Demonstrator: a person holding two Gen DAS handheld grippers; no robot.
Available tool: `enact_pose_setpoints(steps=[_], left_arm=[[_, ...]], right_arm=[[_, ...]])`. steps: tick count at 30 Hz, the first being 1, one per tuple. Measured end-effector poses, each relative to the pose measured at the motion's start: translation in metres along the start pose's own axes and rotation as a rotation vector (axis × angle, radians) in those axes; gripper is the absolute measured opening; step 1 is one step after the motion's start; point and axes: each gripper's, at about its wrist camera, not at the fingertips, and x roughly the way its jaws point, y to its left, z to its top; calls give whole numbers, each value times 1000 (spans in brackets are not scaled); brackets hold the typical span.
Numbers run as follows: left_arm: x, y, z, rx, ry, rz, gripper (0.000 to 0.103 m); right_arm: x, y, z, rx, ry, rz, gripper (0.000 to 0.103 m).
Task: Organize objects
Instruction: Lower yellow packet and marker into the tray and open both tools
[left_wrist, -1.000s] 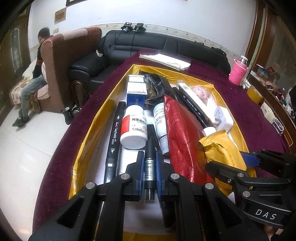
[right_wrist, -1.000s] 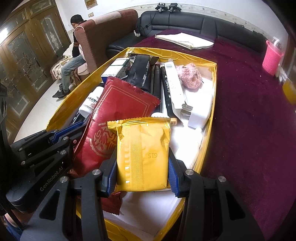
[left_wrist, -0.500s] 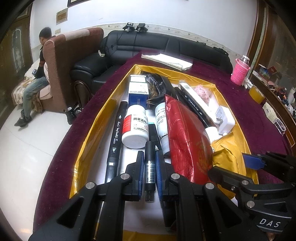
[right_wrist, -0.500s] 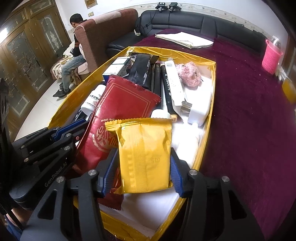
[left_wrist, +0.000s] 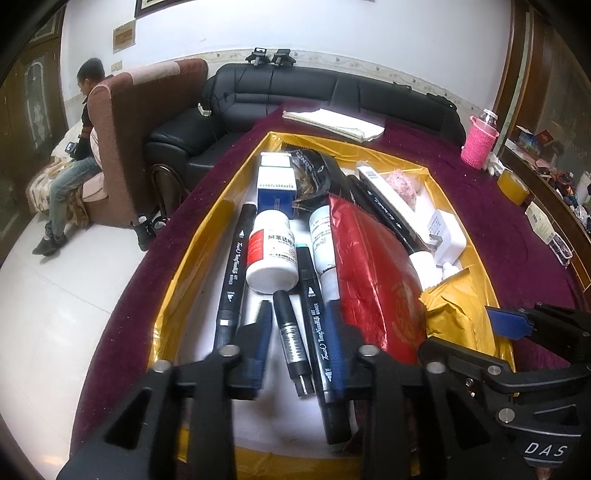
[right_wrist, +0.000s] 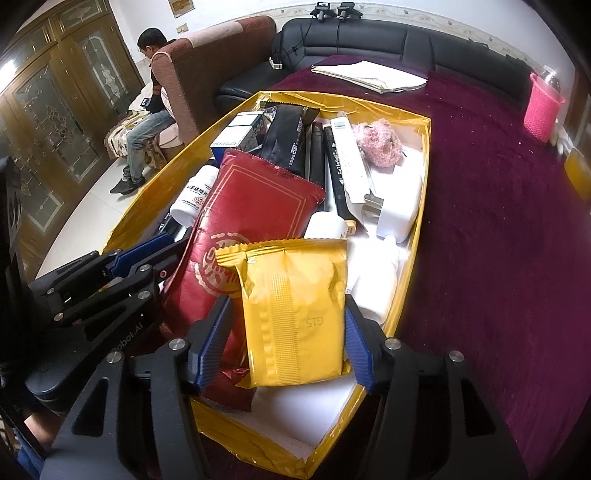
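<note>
In the left wrist view, the left gripper (left_wrist: 299, 345) hangs low over the near end of the yellow box (left_wrist: 192, 236), its jaws opening with a short black pen (left_wrist: 291, 339) lying loose between them, clear of both blue pads, so it looks like a release into the row of long things already laid lengthwise. Just left of that pen lies a long black marker (left_wrist: 232, 273); just right of it a second marker (left_wrist: 317, 325) runs under the right pad, which may get nudged if the gripper shifts sideways. Beyond the pen stands a white pill bottle (left_wrist: 272, 254), lying on its side and touching a slimmer white bottle (left_wrist: 321, 236), with a blue and white carton (left_wrist: 277, 184) farther back. The red pouch (left_wrist: 373, 273) crowds the pen row from the right, leaving little bare floor. In the right wrist view, the right gripper (right_wrist: 286, 343) straddles the yellow sachet (right_wrist: 295, 310), its jaws opening; both pads stand just beside the sachet's edges rather than pressing them, so the sachet seems set down, resting partly on the red pouch (right_wrist: 251, 218) and partly on the box's white floor. Beyond the sachet lie a white charger (right_wrist: 400, 206), a pink fluffy ball (right_wrist: 378, 142) and a black packet (right_wrist: 291, 136). The left gripper (right_wrist: 147, 251) sits close on the sachet's left, so both tools work within a tight space near the box's front wall (right_wrist: 258, 443).
</note>
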Motion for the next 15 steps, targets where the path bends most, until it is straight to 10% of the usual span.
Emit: enact_pose_setpoints(steps=[15], left_arm=[[-8, -4, 0, 4, -15, 15, 37]], right_arm=[[-11, -3, -2, 6, -16, 6, 60]])
